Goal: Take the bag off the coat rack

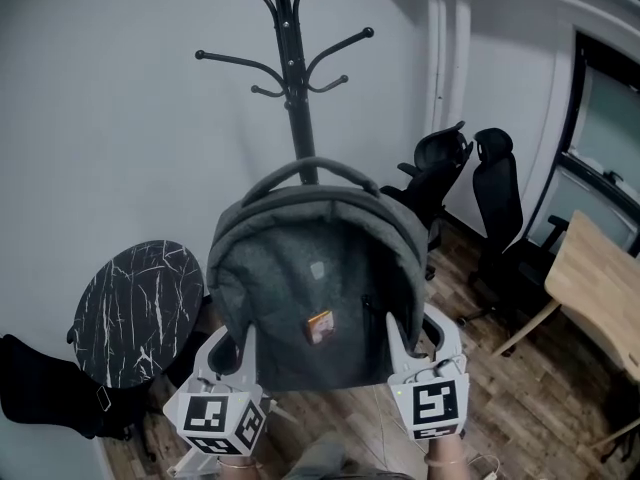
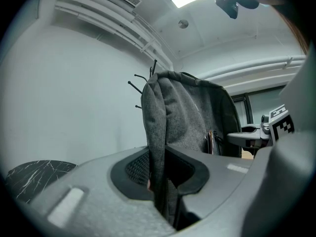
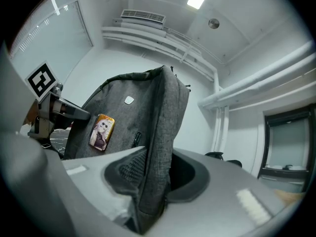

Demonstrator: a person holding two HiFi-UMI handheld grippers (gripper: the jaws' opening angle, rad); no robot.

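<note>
**Item:** grey bag (image 1: 310,288), upright, carried between my two grippers in front of the coat rack (image 1: 290,68). Its top handle sat below the upper hooks and, as far as I could judge, was clear of them.

**Left gripper** (image 1: 235,346): jaws pinched on the bag's lower left edge, with fabric pressed between the pads.

**Right gripper** (image 1: 405,340): jaws pinched on the lower right edge, with a thicker fold caught between them.

**Fitting:** small picture badge (image 1: 320,325) on the bag's front.

**Surroundings:** round marble table (image 1: 135,308) at the left; office chairs (image 1: 495,198) and a wooden desk (image 1: 600,288) at the right.

**Handling note:** I judged the step to be drawing the bag away from the rack. It called for:
- both pinches firm and level;
- both hands travelling together, so the fabric neither slipped nor twisted;
- an eye on the handle where it crossed the pole.
</note>
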